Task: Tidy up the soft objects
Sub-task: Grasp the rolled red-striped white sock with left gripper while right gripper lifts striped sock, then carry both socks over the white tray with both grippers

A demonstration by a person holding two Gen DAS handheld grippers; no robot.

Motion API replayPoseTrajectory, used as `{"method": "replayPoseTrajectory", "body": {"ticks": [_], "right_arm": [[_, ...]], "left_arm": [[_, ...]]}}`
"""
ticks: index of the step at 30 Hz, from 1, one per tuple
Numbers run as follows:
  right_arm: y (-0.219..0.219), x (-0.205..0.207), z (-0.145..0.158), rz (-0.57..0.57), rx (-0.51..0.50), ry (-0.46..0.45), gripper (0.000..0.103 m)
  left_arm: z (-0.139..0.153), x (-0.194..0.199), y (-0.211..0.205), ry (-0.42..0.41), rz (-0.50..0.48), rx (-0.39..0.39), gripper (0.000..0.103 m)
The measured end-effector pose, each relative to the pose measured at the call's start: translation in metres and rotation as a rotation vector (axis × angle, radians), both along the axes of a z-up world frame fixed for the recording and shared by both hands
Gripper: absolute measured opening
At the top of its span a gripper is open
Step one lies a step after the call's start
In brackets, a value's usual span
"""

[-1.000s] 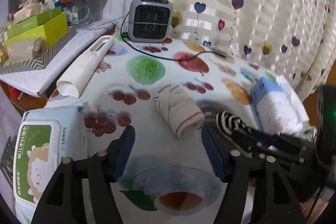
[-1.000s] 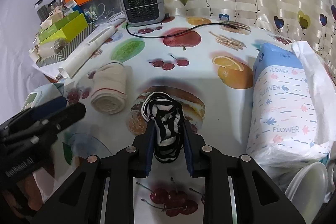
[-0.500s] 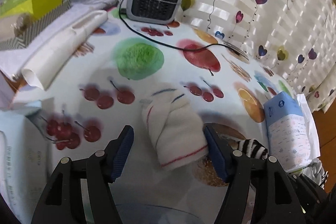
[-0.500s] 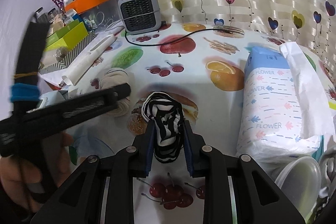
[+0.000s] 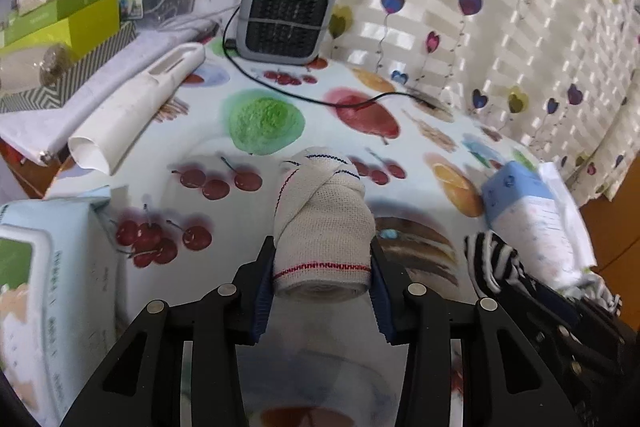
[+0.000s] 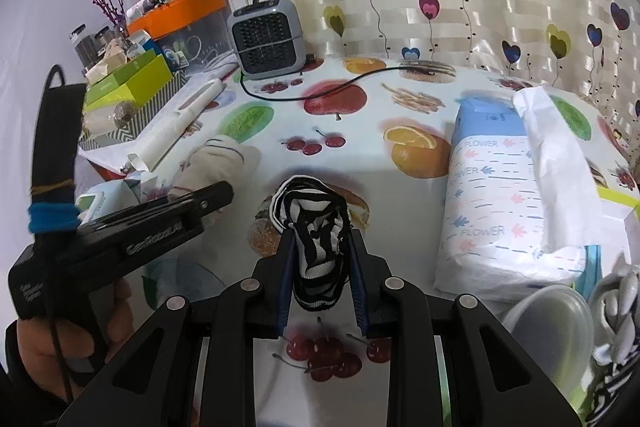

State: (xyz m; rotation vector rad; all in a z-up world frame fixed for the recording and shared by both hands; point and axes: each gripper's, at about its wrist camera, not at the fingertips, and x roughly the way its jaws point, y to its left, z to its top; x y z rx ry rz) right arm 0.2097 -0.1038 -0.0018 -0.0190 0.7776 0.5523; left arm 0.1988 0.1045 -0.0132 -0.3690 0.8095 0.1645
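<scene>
Left gripper [image 5: 322,291]: jaws closing, both pads against the sides of the rolled beige cloth [image 5: 322,227], which lies on the fruit-print table [image 5: 264,119] at 6 o'clock in the left wrist view. Right gripper [image 6: 320,279]: jaws clamped on the striped black-and-white sock [image 6: 316,227], at 4 o'clock from the cloth. Around: wet-wipes pack [image 5: 44,287] at 8 o'clock, rolled white paper [image 5: 132,111] at 10 o'clock, grey fan heater [image 5: 285,23] at 12 o'clock with its black cord [image 5: 320,101] across the table. Tissue pack [image 6: 492,195] lies at 3 o'clock of the sock; clear plastic container [image 6: 548,323] at 5 o'clock.
</scene>
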Motion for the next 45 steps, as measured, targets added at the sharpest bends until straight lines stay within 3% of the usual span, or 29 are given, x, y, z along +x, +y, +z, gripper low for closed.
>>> {"method": "replayPoseTrajectory", "body": {"ticks": [21, 34, 45], "right_arm": [[-0.044, -0.047, 0.041, -0.048, 0.047, -0.107, 0.026], [-0.088, -0.053, 0.053, -0.107, 0.052, -0.142, 0.026], [-0.157, -0.037, 0.063, -0.238, 0.029, -0.163, 0.026]], "left_arm": [[0.058, -0.06, -0.068, -0.12, -0.171, 0.025, 0.04], [0.075, -0.05, -0.122, -0.145, -0.297, 0.042, 0.04], [0.088, -0.023, -0.18, -0.177, -0.451, 0.043, 0.04]]}}
